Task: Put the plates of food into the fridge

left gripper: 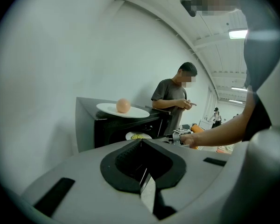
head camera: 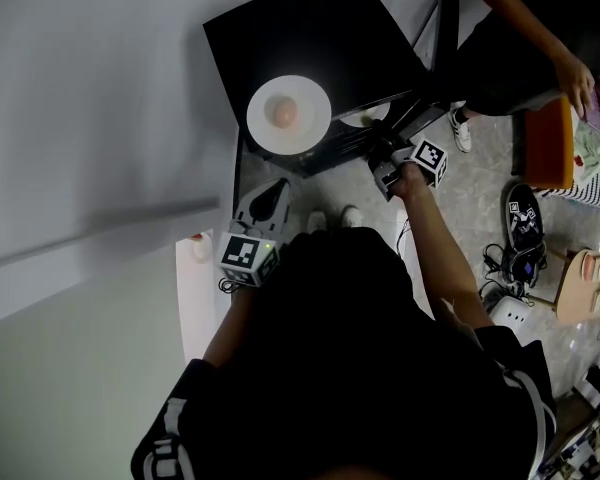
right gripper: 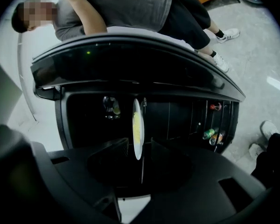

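Right tool (right gripper: 139, 144) sits spread either side of the white plate of yellow food (right gripper: 137, 125), just inside the black fridge (right gripper: 130, 73). Back out crooked and it'd probably snag the rim and tip the food.

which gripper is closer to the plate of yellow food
Right. The right gripper has its open jaws either side of the plate of yellow food; the left gripper is back from the fridge, shut.

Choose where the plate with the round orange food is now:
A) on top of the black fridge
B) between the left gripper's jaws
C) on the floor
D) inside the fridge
A: in the head view, the plate with the round orange food lies on the top of the black fridge.
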`<state>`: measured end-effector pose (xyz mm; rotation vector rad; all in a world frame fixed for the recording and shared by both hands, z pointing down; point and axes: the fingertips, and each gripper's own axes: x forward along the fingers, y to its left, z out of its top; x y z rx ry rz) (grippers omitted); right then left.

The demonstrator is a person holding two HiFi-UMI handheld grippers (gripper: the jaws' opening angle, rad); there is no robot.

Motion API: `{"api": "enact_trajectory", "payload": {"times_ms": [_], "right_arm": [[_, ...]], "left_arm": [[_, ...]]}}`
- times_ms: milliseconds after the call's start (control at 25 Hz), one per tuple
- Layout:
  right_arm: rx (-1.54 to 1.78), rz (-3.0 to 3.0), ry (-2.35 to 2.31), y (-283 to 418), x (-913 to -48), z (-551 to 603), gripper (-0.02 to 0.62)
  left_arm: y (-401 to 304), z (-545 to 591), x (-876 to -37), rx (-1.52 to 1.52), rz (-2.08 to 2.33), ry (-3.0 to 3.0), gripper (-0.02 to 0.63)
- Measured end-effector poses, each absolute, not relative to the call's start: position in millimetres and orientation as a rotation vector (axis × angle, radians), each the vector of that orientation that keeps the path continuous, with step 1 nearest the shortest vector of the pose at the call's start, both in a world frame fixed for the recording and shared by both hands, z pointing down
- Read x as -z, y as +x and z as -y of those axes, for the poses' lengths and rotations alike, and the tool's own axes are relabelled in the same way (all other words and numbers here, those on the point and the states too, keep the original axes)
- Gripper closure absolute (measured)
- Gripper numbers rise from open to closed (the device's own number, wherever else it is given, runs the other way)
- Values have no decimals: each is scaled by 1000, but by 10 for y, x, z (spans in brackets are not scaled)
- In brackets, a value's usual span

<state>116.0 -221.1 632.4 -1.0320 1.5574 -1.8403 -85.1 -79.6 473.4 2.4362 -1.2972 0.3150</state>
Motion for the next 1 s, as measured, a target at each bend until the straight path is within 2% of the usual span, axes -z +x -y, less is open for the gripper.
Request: {"api": "enact_trajectory", "payload": {"times_ms": [360, 720, 1000], "right_arm": [[1830, -1566, -999, 1284, -6064, 1787, 451], [1761, -1615, -936, 1294, -5449, 1093, 451], [1735, -1621, -913, 1403, -5377, 1267, 451]], "left_arm": [[-770, 762, -4724, -302, 1284, 2459, 584], [-889, 403, -4505, -282, 1306, 2476, 584], [-762, 705, -4679, -298, 1271, 2454, 584]]}}
